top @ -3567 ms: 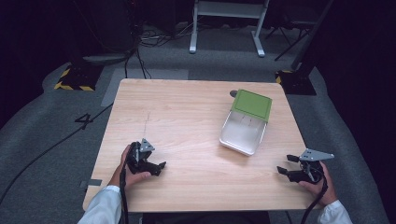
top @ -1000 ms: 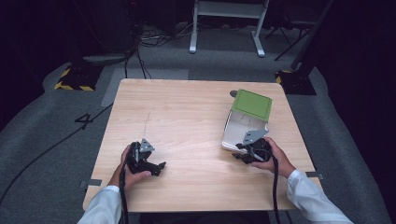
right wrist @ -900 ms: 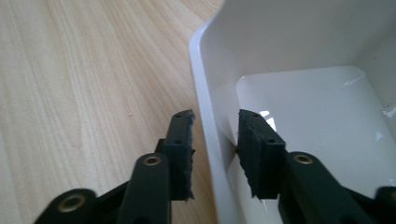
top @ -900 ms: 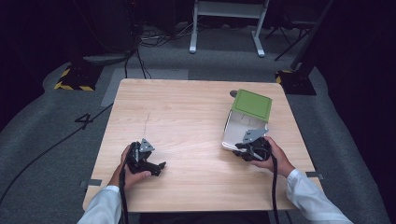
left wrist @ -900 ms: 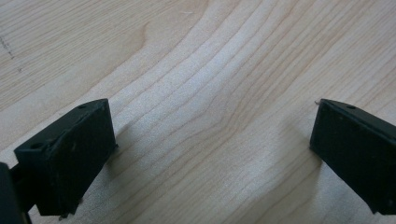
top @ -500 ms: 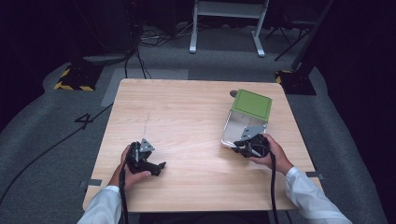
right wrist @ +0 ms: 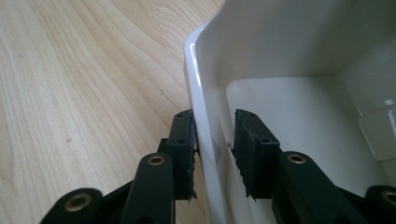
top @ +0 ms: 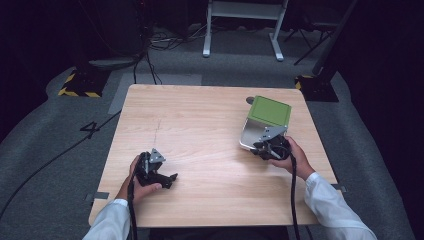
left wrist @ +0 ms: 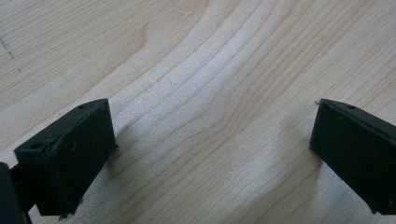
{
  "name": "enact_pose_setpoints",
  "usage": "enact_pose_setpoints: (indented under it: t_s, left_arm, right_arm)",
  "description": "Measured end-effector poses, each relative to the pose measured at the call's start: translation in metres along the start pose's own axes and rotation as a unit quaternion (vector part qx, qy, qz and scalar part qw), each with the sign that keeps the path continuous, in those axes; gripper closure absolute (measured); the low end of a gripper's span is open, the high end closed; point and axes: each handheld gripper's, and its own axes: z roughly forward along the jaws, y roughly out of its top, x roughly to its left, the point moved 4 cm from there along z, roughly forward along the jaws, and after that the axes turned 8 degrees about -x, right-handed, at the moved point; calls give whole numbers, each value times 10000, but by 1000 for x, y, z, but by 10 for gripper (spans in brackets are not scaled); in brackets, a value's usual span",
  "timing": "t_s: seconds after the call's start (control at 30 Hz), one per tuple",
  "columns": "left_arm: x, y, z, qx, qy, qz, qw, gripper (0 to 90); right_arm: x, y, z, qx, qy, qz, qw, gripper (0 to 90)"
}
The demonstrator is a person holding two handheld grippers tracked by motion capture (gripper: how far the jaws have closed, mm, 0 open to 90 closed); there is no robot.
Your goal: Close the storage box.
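As its fingers (right wrist: 181, 140) straddled the white container's (right wrist: 280, 56) wall, nearly clamped, the right gripper (right wrist: 212, 149) readied a grasp; the left gripper (left wrist: 210, 154) rested released on the tabletop (left wrist: 196, 70).

White "4" marked on grey floor (top: 92, 127), left of table (top: 200, 115)

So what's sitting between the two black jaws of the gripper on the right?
In the right gripper view, the side wall of the white container stands between the right gripper jaws: one jaw outside over the wooden table, one inside. A gap remains on the inner side.
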Motion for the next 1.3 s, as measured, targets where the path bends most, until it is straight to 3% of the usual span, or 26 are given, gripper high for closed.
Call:
enact_pose_setpoints:
  t_s: [0.63,1.3]
  left_arm:
    - [0,0,0,5,18,41,10000,4]
    - [1,0,0,1,19,44,10000,4]
  right_arm:
    - [-27,5,4,166,-722,192,9971,609]
    - [-32,7,1,-3,-703,289,9971,630]
